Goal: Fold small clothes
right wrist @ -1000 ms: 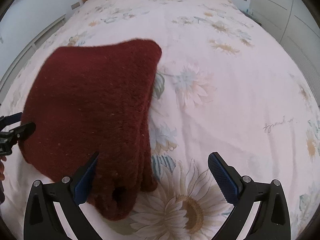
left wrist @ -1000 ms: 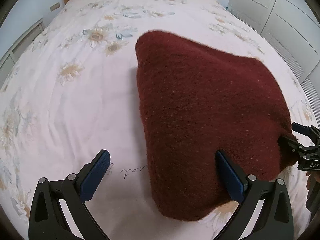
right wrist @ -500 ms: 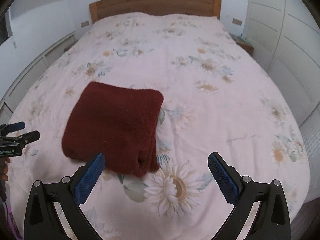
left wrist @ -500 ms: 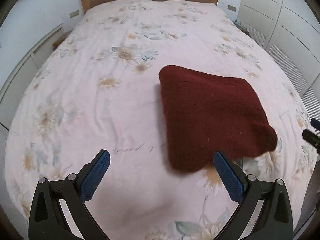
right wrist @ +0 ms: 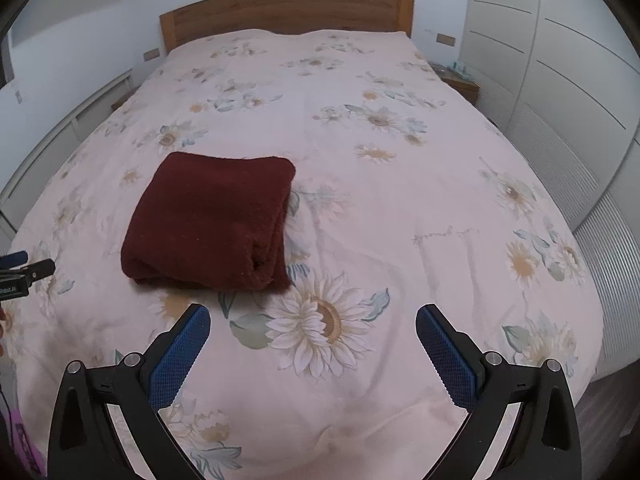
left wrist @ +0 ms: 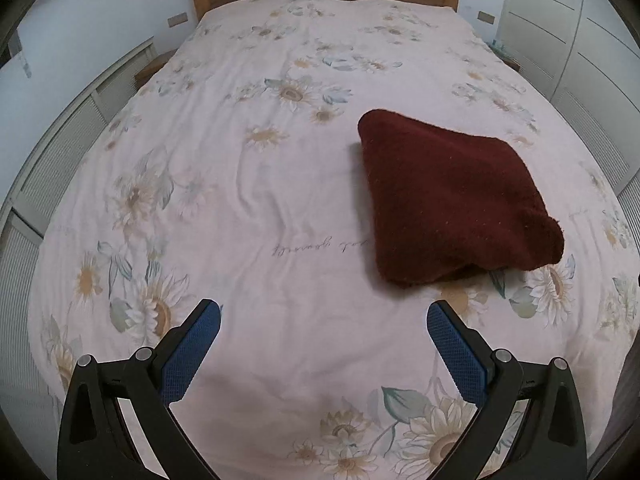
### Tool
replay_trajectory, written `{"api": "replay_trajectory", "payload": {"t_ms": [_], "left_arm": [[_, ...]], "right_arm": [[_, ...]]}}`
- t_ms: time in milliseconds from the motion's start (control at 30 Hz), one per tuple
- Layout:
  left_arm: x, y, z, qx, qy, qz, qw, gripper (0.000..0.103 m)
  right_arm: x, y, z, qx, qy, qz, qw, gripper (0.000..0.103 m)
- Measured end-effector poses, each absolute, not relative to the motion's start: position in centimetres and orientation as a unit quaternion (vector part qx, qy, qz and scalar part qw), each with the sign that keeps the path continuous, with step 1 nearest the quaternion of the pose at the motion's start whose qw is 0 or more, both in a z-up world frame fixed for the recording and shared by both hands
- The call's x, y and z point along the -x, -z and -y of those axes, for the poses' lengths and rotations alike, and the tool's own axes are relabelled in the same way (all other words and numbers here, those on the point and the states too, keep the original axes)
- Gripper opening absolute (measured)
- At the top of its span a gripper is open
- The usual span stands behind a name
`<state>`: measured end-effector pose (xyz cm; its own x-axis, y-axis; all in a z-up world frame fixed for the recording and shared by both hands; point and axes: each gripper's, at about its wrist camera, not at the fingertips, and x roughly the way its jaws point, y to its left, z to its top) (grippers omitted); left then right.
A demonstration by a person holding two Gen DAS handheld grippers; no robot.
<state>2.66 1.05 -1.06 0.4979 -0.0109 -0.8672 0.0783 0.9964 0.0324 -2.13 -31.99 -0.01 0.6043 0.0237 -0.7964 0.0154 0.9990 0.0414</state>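
A dark red knitted garment lies folded into a thick square on the flowered bedspread. In the right wrist view the same garment sits left of centre, its folded layers facing me. My left gripper hangs open well back from the garment, with nothing between its blue pads. My right gripper is also open and empty, over a printed sunflower. The left gripper's fingertips show at the left edge of the right wrist view.
The bed has a wooden headboard at the far end. White wardrobe doors run along the right side, a low white unit along the left. A small bedside table stands near the headboard.
Both grippers have pulled back and up from the red garment, which now lies alone and folded on the bed. A second ago both sets of open fingers were right beside it.
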Motion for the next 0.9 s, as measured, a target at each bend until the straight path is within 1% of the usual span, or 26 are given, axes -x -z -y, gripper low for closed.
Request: {"api": "replay_trajectory", "payload": {"t_ms": [900], "left_arm": [[-1.6,1.9,-1.5,-0.039,0.015,-0.513,0.858,0.102]], "right_arm": [[2.4,-0.2,32.5,-0.016,0.003,-0.454,0.891,0.103]]}}
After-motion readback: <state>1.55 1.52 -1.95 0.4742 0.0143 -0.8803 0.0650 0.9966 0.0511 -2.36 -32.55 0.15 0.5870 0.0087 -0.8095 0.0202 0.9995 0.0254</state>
